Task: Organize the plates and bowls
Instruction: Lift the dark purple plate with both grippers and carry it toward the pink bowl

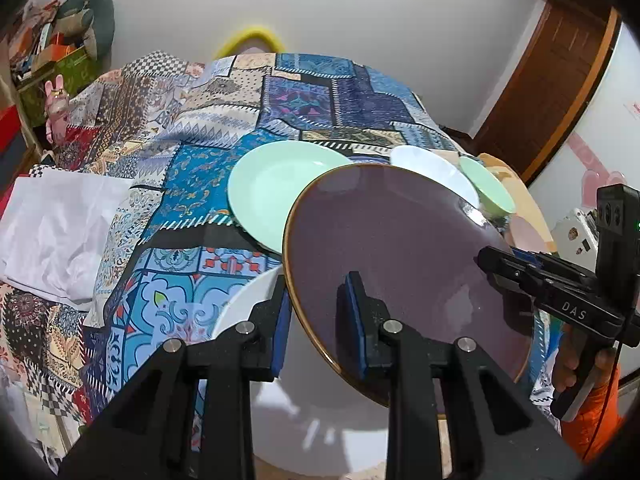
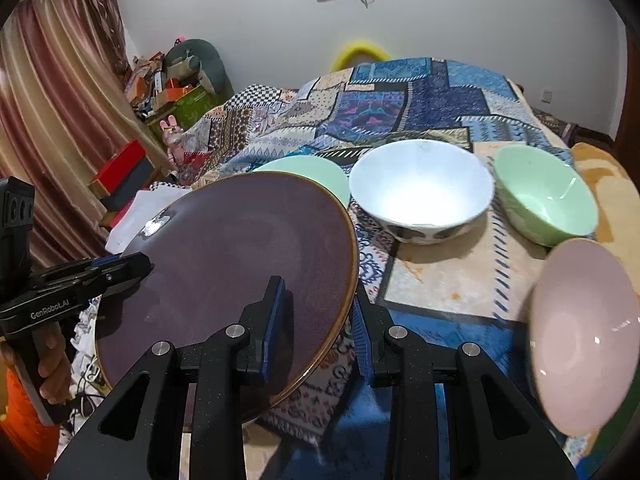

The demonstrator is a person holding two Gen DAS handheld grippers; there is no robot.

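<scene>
Above the patchwork bedspread (image 1: 320, 92), the purple plate (image 1: 400, 264) hung tilted, the left gripper (image 1: 320, 320) clamped on its nine o'clock rim, the right gripper (image 2: 318, 320) clamped on its three o'clock rim; mint plate (image 1: 276, 188) lay at eleven o'clock.

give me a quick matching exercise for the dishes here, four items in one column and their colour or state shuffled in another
Column one:
1. large plate
2. middle bowl
3. bowl nearest the right gripper
4. plate lying flat behind the large plate

Column two:
a. pink
b. mint green
c. dark purple, gripped at opposite edges by both grippers
d. white inside

Pairs: 1-c, 2-d, 3-a, 4-b
</scene>
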